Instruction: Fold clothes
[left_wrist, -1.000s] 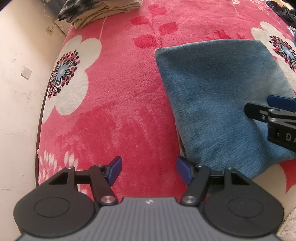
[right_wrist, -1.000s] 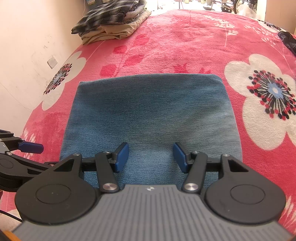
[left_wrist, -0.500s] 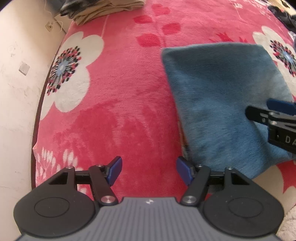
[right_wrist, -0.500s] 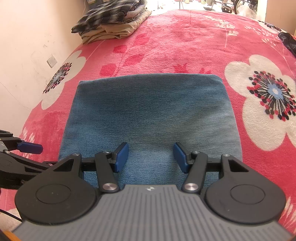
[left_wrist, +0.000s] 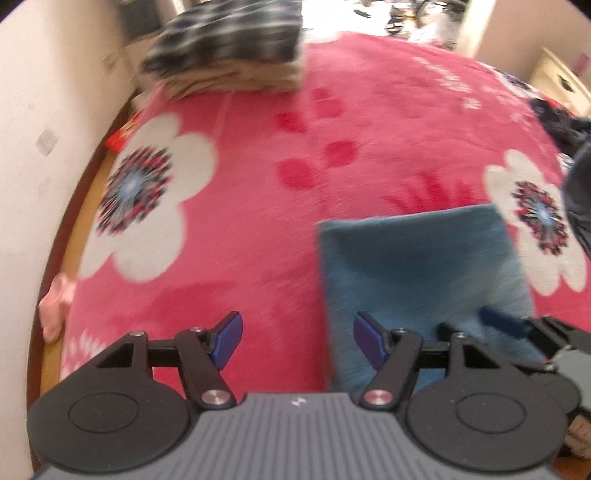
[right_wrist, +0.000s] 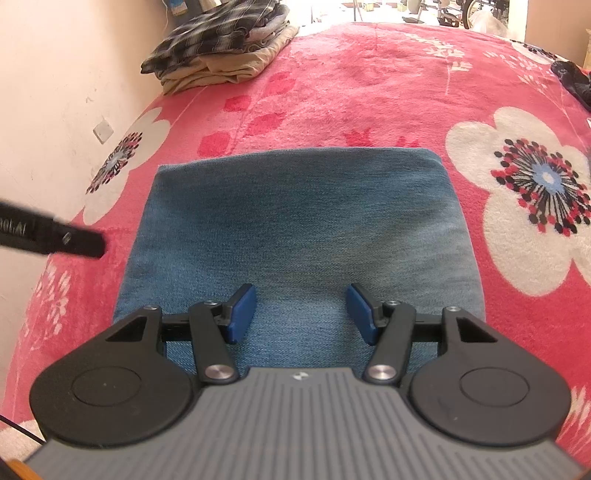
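A folded blue denim garment (right_wrist: 299, 229) lies flat on the red flowered bedspread (right_wrist: 369, 88). My right gripper (right_wrist: 301, 314) hovers open over the garment's near edge, with nothing between its blue pads. In the left wrist view the same garment (left_wrist: 417, 266) lies to the right. My left gripper (left_wrist: 293, 341) is open above the blanket by the garment's left edge, empty. The left gripper's black finger (right_wrist: 70, 240) pokes into the right wrist view from the left, off the denim. The right gripper's tip (left_wrist: 502, 325) shows at the lower right of the left wrist view.
A stack of folded clothes (right_wrist: 218, 51) with a plaid item on top sits at the far left of the bed by the wall (right_wrist: 48, 92). Dark clothing (right_wrist: 572, 81) lies at the far right edge. A pink object (left_wrist: 57, 306) sits at the bed's left edge.
My left gripper has risen and tilted up, so its view now takes in the far stack of clothes and the garment sits lower right. The right gripper has stayed still.
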